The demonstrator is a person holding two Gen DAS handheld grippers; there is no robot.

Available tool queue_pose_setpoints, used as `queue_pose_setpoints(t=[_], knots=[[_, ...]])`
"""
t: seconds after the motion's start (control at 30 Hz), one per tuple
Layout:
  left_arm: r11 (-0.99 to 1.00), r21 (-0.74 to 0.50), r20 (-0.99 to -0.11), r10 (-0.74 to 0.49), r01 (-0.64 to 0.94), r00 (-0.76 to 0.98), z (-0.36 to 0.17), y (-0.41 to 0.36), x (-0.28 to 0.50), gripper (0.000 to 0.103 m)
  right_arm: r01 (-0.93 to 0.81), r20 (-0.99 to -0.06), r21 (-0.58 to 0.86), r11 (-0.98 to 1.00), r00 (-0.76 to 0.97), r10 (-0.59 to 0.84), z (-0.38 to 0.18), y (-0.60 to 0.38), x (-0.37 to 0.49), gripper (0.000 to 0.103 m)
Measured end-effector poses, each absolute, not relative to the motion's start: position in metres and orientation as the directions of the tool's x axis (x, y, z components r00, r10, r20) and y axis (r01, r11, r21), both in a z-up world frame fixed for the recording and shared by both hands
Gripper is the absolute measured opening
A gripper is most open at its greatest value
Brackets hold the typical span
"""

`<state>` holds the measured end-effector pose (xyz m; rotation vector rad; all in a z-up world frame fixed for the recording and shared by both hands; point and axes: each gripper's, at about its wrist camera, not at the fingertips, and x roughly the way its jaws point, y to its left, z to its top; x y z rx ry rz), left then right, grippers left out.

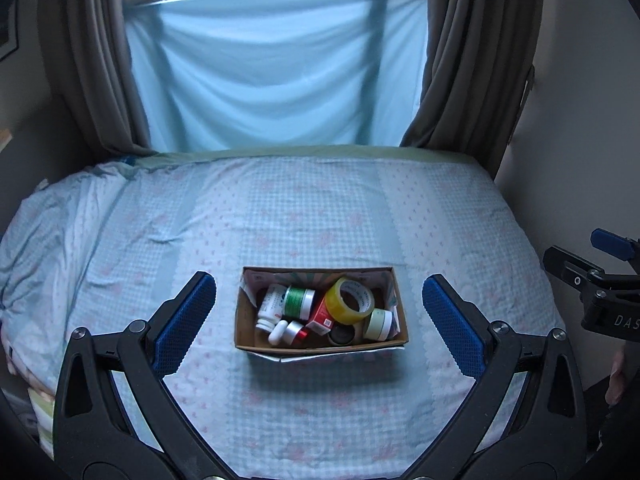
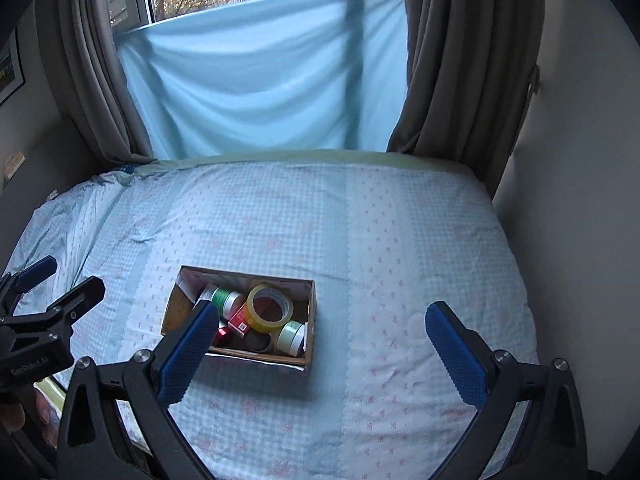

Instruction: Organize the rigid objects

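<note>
Cardboard box (image 1: pixel 320 342) on the bed (image 1: pixel 460 216), resting on the checked blue sheet, long side facing the cameras. Inside, crowded together: yellow tape roll (image 1: pixel 349 301) tilted on edge near the middle; green-labelled jar (image 1: pixel 298 301) on its side to the left of the roll; white pill bottle (image 1: pixel 270 307) slanted along the left wall; red carton (image 1: pixel 320 314) wedged under the roll; pale green jar (image 1: pixel 378 324) on its side in the right front corner; dark round tin (image 1: pixel 341 336) at the front wall; small white and silver tube (image 1: pixel 288 332) with a red end at the front left.

Left gripper (image 1: pixel 318 322) spread wide and empty, blue pads well apart, box framed squarely between and beyond the fingertips, touching neither. Right gripper (image 2: pixel 328 344) likewise wide apart, nothing held; box ahead and left of centre, left pad (image 2: pixel 188 354) overlapping the box's near left corner in view, right pad over bare sheet. Actual contact with the box not discernible from that view.

Behind the bed, a light blue cloth (image 1: pixel 272 72) hung across the window between brown curtains (image 1: pixel 472 60).
</note>
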<state>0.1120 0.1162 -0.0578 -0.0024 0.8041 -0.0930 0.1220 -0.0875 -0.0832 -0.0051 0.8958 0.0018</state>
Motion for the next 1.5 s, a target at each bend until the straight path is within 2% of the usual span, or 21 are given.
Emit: queue_pose_setpoints(t=[0.2, 0.4, 1.5], knots=[[0.996, -0.025, -0.645, -0.079, 0.083, 0.76, -0.034, 0.114, 0.082, 0.103, 0.024, -0.701, -0.068, 0.997, 0.711, -0.065, -0.058, -0.084, 0.091, 0.103], [0.995, -0.025, -0.608, -0.088, 0.092, 0.789, -0.025, 0.109, 0.069, 0.103, 0.031, -0.67, -0.043, 0.999, 0.741, -0.052, -0.048, -0.088, 0.079, 0.103], [0.993, -0.019, -0.578, -0.105, 0.115, 0.809, -0.014, 0.091, 0.066, 0.103, 0.047, -0.637, -0.011, 0.999, 0.77, -0.043, -0.04, -0.106, 0.07, 0.103]])
